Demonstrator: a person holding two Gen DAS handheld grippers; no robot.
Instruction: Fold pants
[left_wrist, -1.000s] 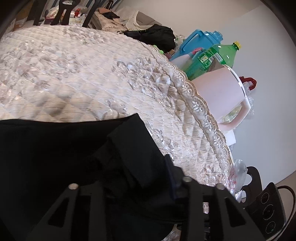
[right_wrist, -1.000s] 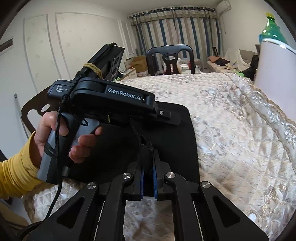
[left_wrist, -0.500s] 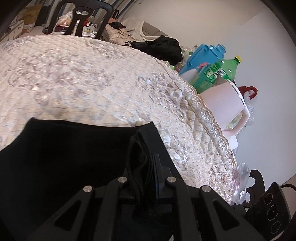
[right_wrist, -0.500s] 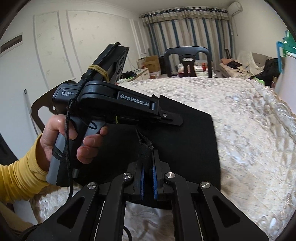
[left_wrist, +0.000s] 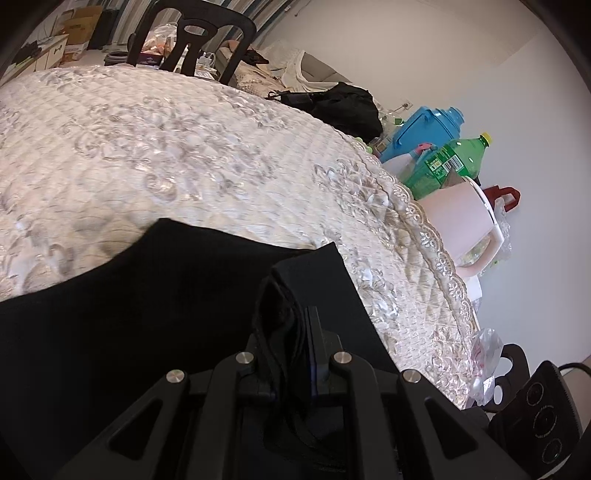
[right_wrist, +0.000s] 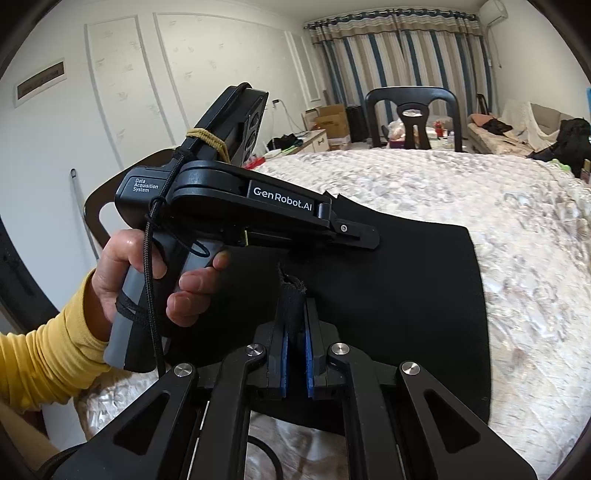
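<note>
The black fabric pants (right_wrist: 388, 295) lie spread flat on the cream quilted, embroidered cloth (left_wrist: 166, 147) that covers the worktop, taking up its near part. The left gripper (left_wrist: 291, 332) is pinched tight on a bunched fold of the pants at their near right corner, the cloth standing up in a ridge between the fingers. The right gripper (right_wrist: 294, 332) is clamped narrow on another raised tuft of the pants, which pokes up above its blue pads (right_wrist: 283, 363). Seen from the right wrist, the left gripper sits just left of that tuft, over the pants' left edge, held by a hand (right_wrist: 147, 273) in a yellow sleeve (right_wrist: 44, 365). At the far edge of the quilted cloth stands a black plastic chair (right_wrist: 413, 114). Off its right edge, beyond the pants, are a green plastic bottle (left_wrist: 447, 164), a blue plastic jug (left_wrist: 424, 129) and a pale pink pitcher (left_wrist: 461, 225).
</note>
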